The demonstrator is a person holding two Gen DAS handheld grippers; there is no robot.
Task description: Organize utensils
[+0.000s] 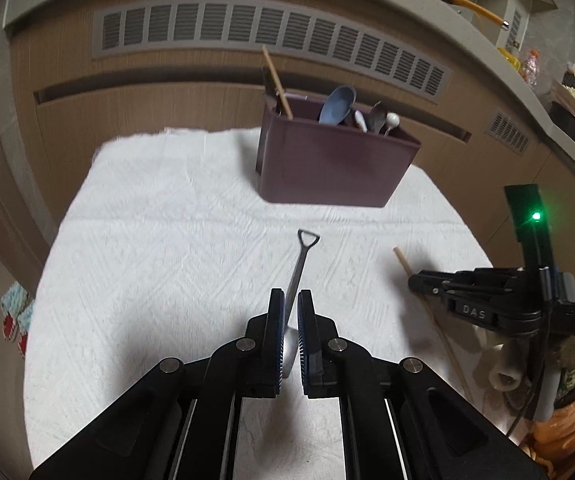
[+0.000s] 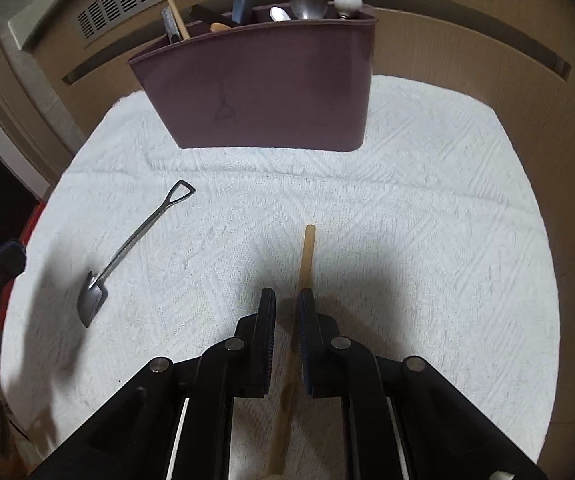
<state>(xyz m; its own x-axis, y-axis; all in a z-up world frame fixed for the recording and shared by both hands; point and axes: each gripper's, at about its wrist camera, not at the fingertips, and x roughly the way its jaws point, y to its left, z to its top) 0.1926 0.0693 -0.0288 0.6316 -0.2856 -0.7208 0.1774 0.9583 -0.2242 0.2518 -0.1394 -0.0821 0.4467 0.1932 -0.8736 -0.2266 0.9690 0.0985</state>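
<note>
A metal shovel-shaped spoon lies flat on the white towel. My left gripper hovers over its bowl end. Its jaws are shut, and the handle shows through the slit between them. A wooden chopstick lies on the towel to the right. My right gripper sits low over it, jaws slightly apart, with the stick in the gap beside the right pad. The purple utensil holder stands at the towel's far side with spoons and a chopstick in it.
A wooden cabinet front with a grey vent rises right behind the holder. A cluttered shelf runs along the right. A person's orange sleeve comes in at the lower right. Red and patterned things lie beyond the towel's left edge.
</note>
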